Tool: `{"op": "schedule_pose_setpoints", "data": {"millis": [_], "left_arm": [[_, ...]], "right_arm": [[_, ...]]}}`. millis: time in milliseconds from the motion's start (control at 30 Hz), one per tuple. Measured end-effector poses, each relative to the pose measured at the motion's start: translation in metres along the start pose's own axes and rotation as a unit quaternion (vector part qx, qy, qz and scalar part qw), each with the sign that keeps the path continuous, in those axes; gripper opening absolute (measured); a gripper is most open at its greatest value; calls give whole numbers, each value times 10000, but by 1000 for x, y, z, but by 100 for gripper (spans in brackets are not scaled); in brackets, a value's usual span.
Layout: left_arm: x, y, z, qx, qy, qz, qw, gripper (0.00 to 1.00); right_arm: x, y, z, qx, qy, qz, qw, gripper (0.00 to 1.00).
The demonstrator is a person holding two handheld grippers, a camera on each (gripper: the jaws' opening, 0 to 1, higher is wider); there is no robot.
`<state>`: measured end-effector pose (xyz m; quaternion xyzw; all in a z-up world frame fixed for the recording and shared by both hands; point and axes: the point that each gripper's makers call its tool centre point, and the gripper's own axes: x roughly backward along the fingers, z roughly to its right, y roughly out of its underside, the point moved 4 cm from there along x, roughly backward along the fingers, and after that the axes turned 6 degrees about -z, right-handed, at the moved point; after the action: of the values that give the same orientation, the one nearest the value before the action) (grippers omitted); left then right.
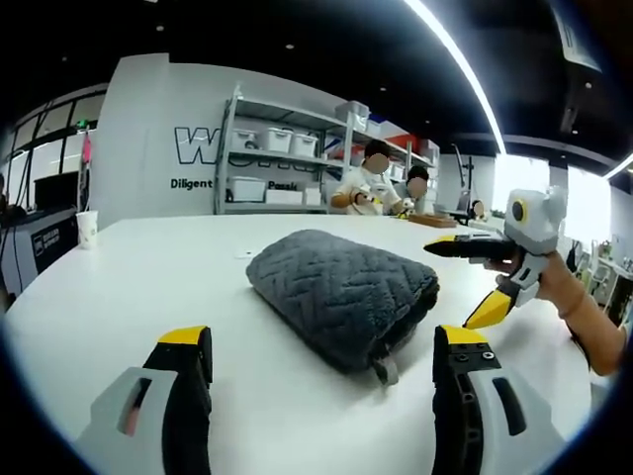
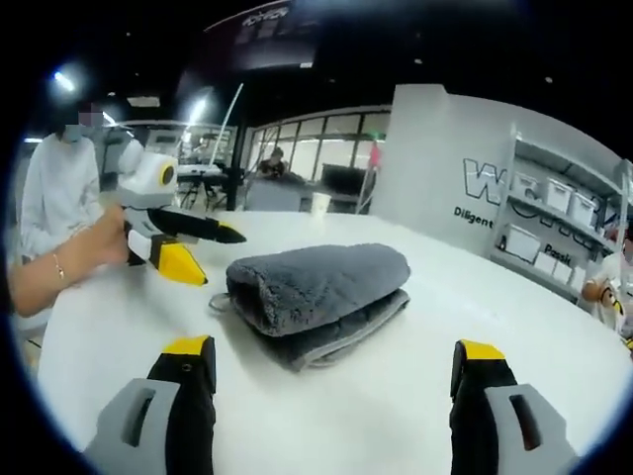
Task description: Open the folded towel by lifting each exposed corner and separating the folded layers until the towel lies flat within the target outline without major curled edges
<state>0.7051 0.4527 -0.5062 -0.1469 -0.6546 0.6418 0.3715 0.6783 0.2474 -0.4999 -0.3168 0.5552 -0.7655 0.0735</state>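
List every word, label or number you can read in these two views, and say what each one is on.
"W": big outlined letters on the white wall, the rest hidden behind the shelf.
"Diligent": small dark print lower on that wall, a second word blocked by the shelf.
"Dil...": the same line in the right gripper view, cut off.
Sign on the dark cabinet: too blurred to read.

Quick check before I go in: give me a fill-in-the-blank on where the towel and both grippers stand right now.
1. The grey towel lies ____ in a thick bundle on the white table.
2. Both the left gripper and the right gripper are ____, holding nothing.
3. A small ____ sticks out from the towel's near edge in the left gripper view.
4. A paper ____ stands near the table's far left edge in the left gripper view.

Missing words: folded; open; loop; cup
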Motion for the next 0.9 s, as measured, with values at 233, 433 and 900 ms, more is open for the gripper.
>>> {"op": "schedule_pose_setpoints", "data": {"millis": [233, 433, 900], "left_arm": [[1, 0, 2, -107, -43, -2, 9999, 93], [-1, 1, 6, -309, -106, -55, 9994, 93], [0, -15, 27, -1192, -288, 451, 9914, 80]], "right_arm": [[1, 0, 3, -121, -11, 33, 9999, 99], [0, 1, 4, -73, 35, -14, 10000, 99], [4, -2, 5, -150, 61, 96, 9998, 99]]}}
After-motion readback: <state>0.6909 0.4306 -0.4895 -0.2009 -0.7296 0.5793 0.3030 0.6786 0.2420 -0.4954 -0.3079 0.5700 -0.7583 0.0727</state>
